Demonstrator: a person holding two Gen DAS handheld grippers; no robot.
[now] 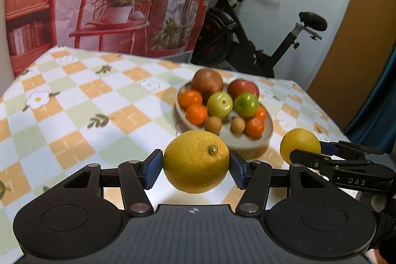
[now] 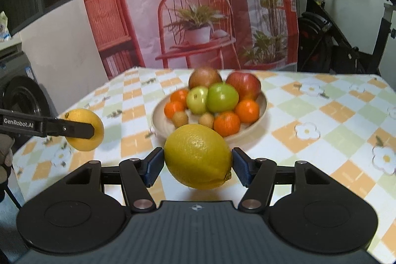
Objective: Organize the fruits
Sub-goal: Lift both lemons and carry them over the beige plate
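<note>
A round yellow stem-topped lemon [image 1: 196, 161] is gripped across its middle by the left claw [image 1: 196, 165], an oval yellow lemon [image 2: 198, 156] by the right claw [image 2: 197, 162], both above the checked desk [image 1: 74, 115]. Firm, waxy rind is judged slippery; mid-girth holds suit.

A printed backdrop [image 2: 193, 11] of red chairs and potted plants hangs on a white wall [image 2: 61, 41]. A black exercise bike [image 1: 247, 41] stands beside it, behind the checked tablecloth [image 1: 74, 103].
</note>
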